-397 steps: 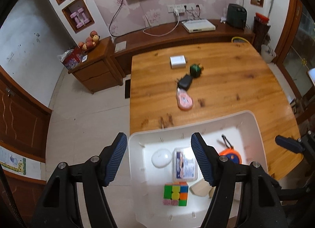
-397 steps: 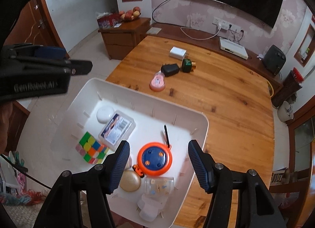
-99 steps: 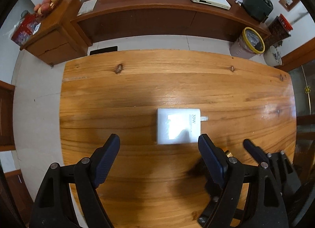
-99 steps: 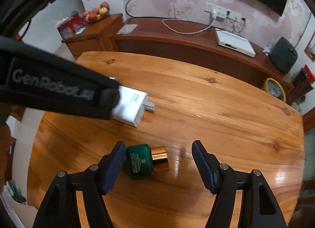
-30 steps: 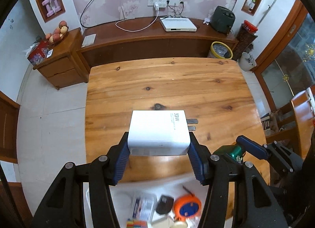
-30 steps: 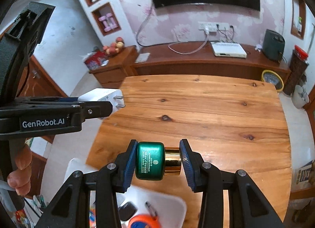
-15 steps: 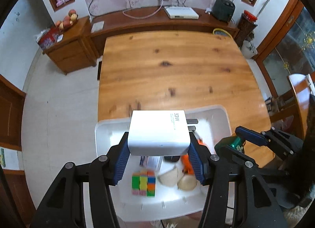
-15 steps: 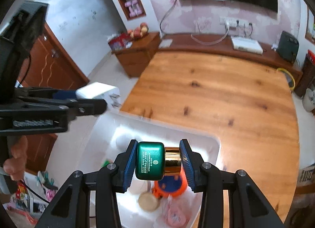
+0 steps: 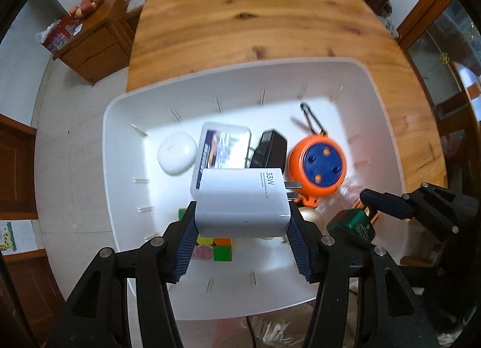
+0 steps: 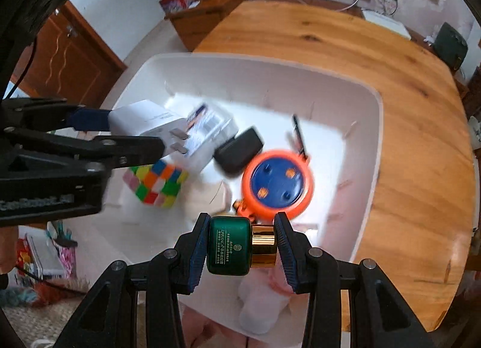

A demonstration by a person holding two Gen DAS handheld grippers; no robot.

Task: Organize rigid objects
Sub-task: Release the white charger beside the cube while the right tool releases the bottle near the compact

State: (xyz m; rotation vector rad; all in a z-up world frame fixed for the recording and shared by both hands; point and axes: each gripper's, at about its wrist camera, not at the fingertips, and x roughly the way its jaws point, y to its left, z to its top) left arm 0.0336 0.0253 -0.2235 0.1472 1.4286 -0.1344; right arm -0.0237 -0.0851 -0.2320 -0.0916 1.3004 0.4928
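Left-wrist view: the left gripper [image 9: 242,233] stays clamped on a white charger [image 9: 240,202], prongs pointing toward 3 o'clock, now hanging directly over the white bin [image 9: 387,125]. A second ago the same camera showed bare tabletop beneath the charger, with the bin only at the bottom edge; both hands have since swung back and dipped over it. At 4 o'clock from the charger, the right gripper [image 9: 365,212] carries its own load.

Right-wrist view: the right gripper [image 10: 242,245] is closed on a green jar [image 10: 230,245] with a gold cap [image 10: 264,246], held sideways above the bin's near edge, with the orange cable reel [image 10: 278,185] at 12 o'clock just beyond it. A black adapter [image 10: 239,149], a colour cube [image 10: 156,182] and a clear card box [image 10: 207,125] already lie inside.

The wooden table [image 9: 255,17] beyond the bin shows no loose items, so these two look like the last pieces to stow. Judging by the crowded floor of the bin, each release wants a free spot; the open patch at 9 o'clock of the cube may suit the charger.
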